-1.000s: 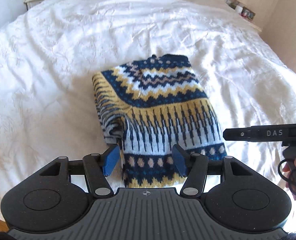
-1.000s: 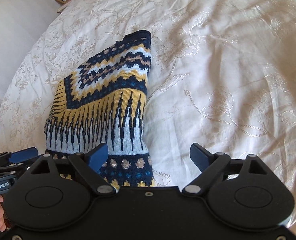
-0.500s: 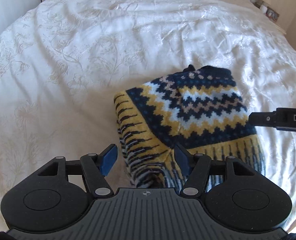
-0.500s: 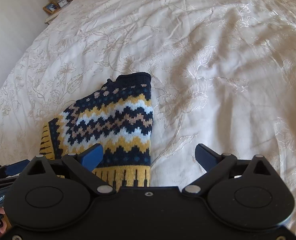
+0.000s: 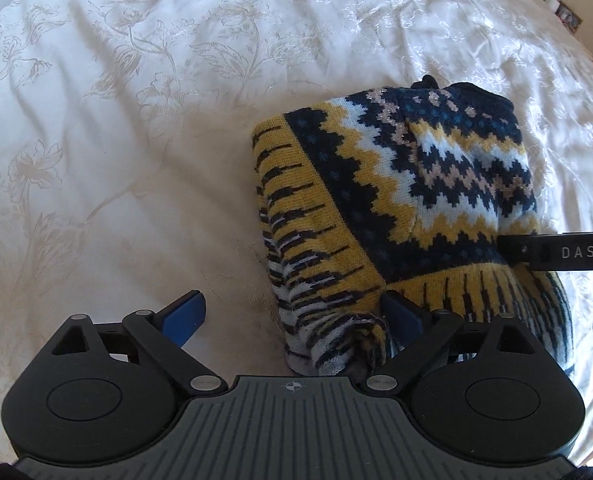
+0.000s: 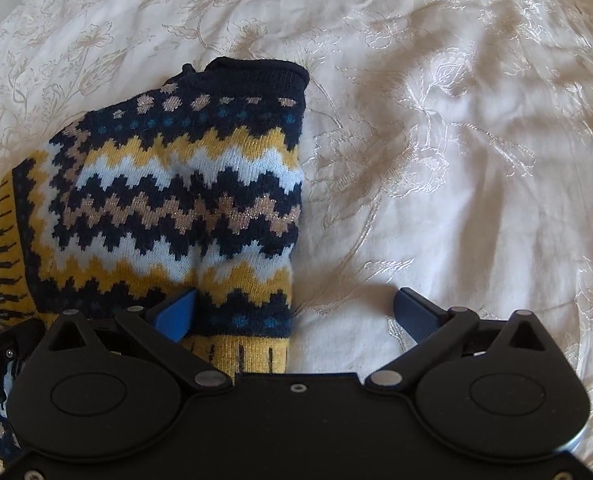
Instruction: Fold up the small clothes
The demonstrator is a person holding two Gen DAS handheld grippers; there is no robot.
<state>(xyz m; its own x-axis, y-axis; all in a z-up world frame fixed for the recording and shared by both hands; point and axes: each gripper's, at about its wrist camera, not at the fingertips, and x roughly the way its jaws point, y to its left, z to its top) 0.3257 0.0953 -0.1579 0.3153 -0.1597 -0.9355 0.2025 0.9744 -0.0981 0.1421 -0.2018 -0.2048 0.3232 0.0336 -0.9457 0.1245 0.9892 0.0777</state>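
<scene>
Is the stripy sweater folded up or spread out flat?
Folded. The sweater lies on the bedspread as a compact bundle with doubled layers along its edge.

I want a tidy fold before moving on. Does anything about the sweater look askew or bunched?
Yes. The sweater lies folded on the bedspread, but its striped left edge is rumpled and bulges near the left tongs instead of lying flat. No damage shows.
</scene>
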